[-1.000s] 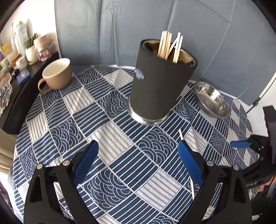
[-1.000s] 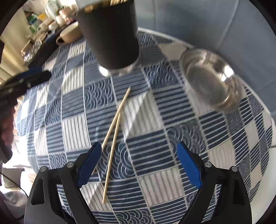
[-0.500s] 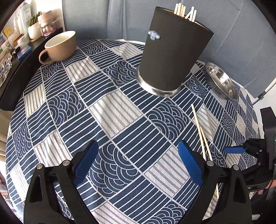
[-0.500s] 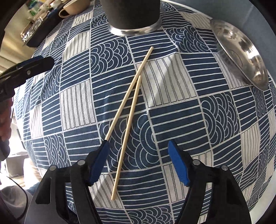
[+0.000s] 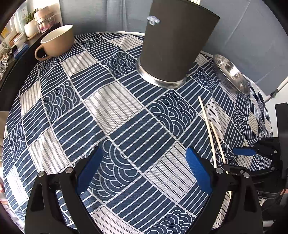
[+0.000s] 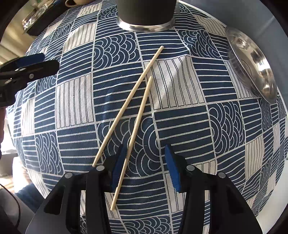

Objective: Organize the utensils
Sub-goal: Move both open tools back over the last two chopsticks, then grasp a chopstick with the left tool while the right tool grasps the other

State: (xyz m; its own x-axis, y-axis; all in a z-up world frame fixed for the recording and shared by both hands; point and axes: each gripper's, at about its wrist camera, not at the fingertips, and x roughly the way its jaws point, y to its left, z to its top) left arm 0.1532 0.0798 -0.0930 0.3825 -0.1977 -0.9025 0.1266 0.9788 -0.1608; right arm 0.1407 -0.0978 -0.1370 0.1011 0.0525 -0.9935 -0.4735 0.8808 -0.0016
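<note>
right tongs narrowing over one of two chopsticks

two pale chopsticks lie flat on the blue patterned tablecloth [image 6: 75,100], near side of the black holder [image 6: 145,10]. in the right wrist view both run on a slant, their far ends up and to the right toward the holder, their near ends down and to the left. the longer-reaching chopstick [image 6: 129,102] ends just left of the right tongs [image 6: 145,167], outside the left finger. the other chopstick [image 6: 135,131] passes between the two blue fingers, hard against the inner face of the left one, and its near tip sticks out below them. the two sticks lie close at the far end and fan slightly apart toward the near end, not crossing.

the right tongs have just been closing, and the gap is now partly narrowed. the right finger is still clear of the stick, so nothing is pinched.

the left tongs [image 5: 144,169] are spread wide over bare cloth with nothing between them, to the left of the chopsticks. a tan mug [image 5: 57,41] stands far left, and a steel dish [image 5: 232,73] sits at the far right of the table.
</note>
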